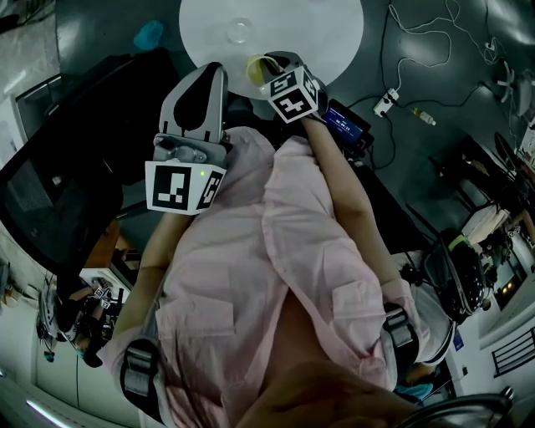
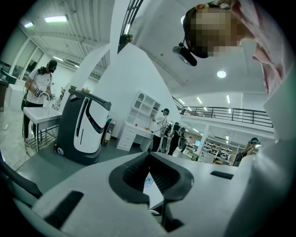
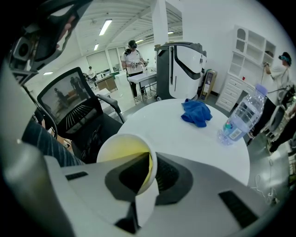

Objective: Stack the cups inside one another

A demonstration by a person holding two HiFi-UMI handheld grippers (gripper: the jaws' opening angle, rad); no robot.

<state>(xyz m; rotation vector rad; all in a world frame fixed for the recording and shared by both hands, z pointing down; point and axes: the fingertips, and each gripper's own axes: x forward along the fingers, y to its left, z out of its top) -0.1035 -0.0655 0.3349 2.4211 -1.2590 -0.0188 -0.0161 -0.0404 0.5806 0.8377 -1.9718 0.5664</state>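
Yellow-lined cup (image 1: 256, 68), head view: pinched by my right gripper (image 1: 272, 63) at the near edge of the round white table (image 1: 276, 25); my left gripper (image 1: 209, 73) is apart, to its left. Left gripper view: ribbed jaws clenched, empty. Right gripper view: jaws clamp the cup's thin, smooth wall.

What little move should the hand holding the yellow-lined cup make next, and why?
Probably carry the yellow-lined cup forward, further over the white table. The right tool pinches its wall, and it hangs at the table's near edge. No second cup shows in any view to drop it into.
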